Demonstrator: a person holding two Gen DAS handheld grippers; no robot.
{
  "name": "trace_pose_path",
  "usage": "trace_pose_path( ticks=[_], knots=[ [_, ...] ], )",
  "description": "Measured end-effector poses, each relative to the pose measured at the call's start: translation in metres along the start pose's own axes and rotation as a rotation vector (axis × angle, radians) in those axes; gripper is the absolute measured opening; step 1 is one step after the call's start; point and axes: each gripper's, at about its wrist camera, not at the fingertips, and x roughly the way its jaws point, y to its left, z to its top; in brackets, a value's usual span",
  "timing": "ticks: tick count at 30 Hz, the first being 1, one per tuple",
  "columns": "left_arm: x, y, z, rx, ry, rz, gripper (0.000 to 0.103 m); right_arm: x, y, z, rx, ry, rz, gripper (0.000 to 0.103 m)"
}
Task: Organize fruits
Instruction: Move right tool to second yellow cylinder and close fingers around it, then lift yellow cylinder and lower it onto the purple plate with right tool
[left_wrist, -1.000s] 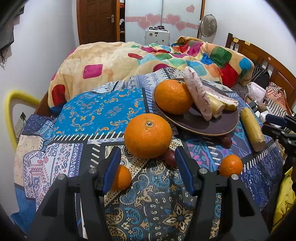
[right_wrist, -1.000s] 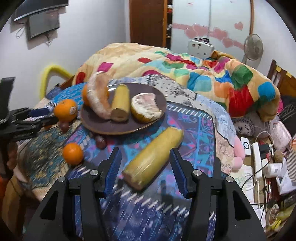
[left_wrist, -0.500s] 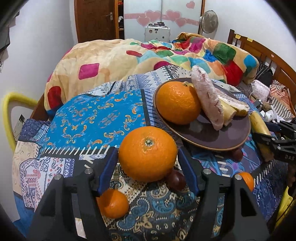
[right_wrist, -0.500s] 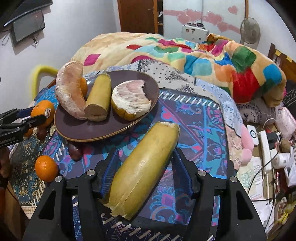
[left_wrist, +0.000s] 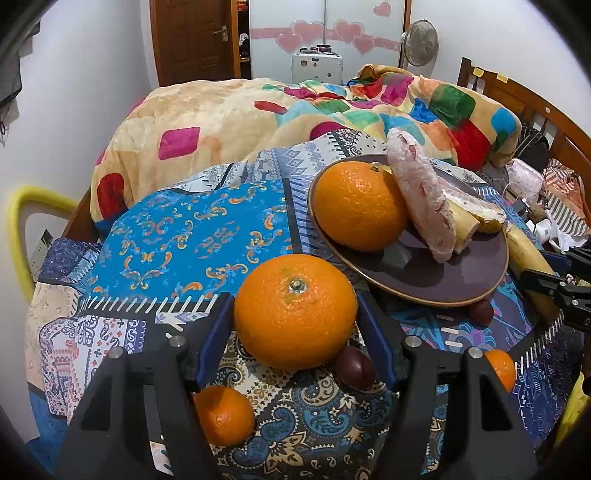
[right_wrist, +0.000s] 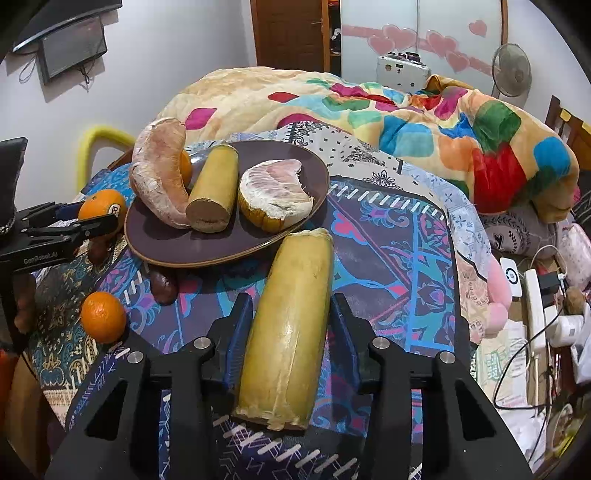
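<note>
A large orange (left_wrist: 295, 312) lies on the patterned cloth between the fingers of my open left gripper (left_wrist: 295, 332), the pads close beside it. A dark plate (left_wrist: 413, 273) behind holds another orange (left_wrist: 360, 206), pomelo pieces (left_wrist: 421, 192) and a yellow cylinder piece. My right gripper (right_wrist: 291, 332) is open around a long yellow cylinder fruit (right_wrist: 291, 321) lying on the cloth just in front of the plate (right_wrist: 166, 247). Small oranges (left_wrist: 223, 415) (right_wrist: 103, 316) and dark plums (left_wrist: 356, 365) (right_wrist: 164, 286) lie on the cloth.
A colourful blanket (left_wrist: 295, 110) is heaped on the bed behind the cloth. A wooden headboard (left_wrist: 517, 99) stands at right. Cables, chargers and clutter (right_wrist: 535, 295) lie right of the cloth. A yellow tube (left_wrist: 22, 221) is at left.
Both grippers have moved forward: the left one now straddles the large orange, the right one straddles the long yellow fruit. The fruits have not moved.
</note>
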Motion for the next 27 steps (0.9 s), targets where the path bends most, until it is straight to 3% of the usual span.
trace_pose_path(
  ticks=[16,27],
  knots=[
    [-0.034,-0.021,0.009,0.035,-0.068,-0.038,0.065,-0.037,-0.003,0.003,-0.001,-0.089,0.001,0.036],
    [-0.025,-0.043,0.014,0.066,-0.051,-0.078,0.065,-0.047,0.000,0.018,-0.013,-0.150,0.012,0.036]
  ],
)
